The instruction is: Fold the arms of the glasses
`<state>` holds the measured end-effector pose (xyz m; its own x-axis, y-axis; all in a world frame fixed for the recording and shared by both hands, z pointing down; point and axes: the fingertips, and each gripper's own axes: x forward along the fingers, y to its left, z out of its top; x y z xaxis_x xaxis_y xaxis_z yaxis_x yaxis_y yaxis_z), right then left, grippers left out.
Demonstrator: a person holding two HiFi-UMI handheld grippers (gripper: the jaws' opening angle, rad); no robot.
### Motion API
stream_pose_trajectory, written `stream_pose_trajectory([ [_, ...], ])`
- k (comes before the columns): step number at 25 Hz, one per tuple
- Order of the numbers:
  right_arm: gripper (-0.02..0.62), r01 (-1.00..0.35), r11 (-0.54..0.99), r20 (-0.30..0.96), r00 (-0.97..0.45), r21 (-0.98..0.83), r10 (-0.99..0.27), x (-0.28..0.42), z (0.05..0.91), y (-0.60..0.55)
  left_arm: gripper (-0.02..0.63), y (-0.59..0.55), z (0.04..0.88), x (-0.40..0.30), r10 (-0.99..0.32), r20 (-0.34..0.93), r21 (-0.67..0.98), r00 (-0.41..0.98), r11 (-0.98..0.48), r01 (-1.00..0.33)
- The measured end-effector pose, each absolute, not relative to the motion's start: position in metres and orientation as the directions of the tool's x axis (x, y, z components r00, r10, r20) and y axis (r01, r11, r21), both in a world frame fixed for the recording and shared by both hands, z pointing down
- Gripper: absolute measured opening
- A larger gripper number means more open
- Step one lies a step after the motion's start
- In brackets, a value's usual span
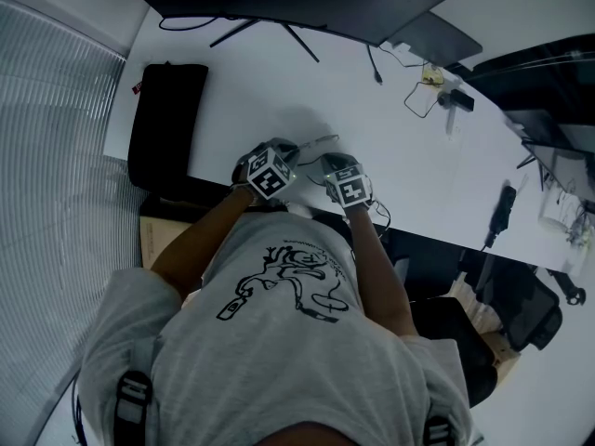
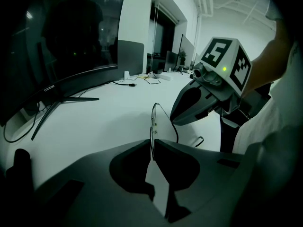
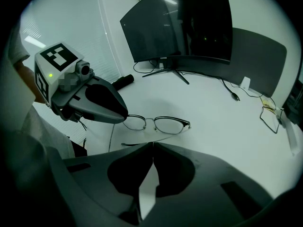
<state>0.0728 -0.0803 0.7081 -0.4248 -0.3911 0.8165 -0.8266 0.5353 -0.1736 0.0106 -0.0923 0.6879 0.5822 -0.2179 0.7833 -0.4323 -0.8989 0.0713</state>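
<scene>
Folding the free arm inward is the step in hand, as I read it. The glasses [image 3: 156, 124] are placed for it, at the near edge of the white counter [image 3: 218, 126], resting on it or just above it, I can't tell which. The lenses face the monitor and both arms are open, trailing back toward the person.

Left claw [image 2: 152, 143] is clenched on one end of the frame, the thin rim running straight in between its tips. That's the anchor. Right claw [image 3: 152, 144] is clenched too, with nothing between its jaws, and its closed tip sits right by the free arm. Touching or just off it, I can't say.

My call is to use that closed tip as a pusher. Nudge the arm out toward its end rather than at the hinge and sweep it across behind the lenses. The left claw should hold firm without twisting, because this wire frame looks easy to bend.

As for looks, the glasses have slim metal rims, a darker brow line on the lens farther from the left claw, clear lenses, and thin arms with curved ends.

Beyond them stands a big curved monitor [image 3: 184, 27], with loose cables [image 3: 267, 112] off to one side and a black pouch [image 1: 167, 124] at the counter's left end.
</scene>
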Motion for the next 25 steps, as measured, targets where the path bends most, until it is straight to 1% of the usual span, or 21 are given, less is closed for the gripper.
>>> stream_pose_trajectory([
  [25,0.011,-0.826,0.536,0.819,-0.424,-0.174,-0.387,0.0713,0.7101,-0.0868,0.043,-0.0844,0.6871,0.0171,-0.185,0.783,0.083,0.594,-0.915,-0.394],
])
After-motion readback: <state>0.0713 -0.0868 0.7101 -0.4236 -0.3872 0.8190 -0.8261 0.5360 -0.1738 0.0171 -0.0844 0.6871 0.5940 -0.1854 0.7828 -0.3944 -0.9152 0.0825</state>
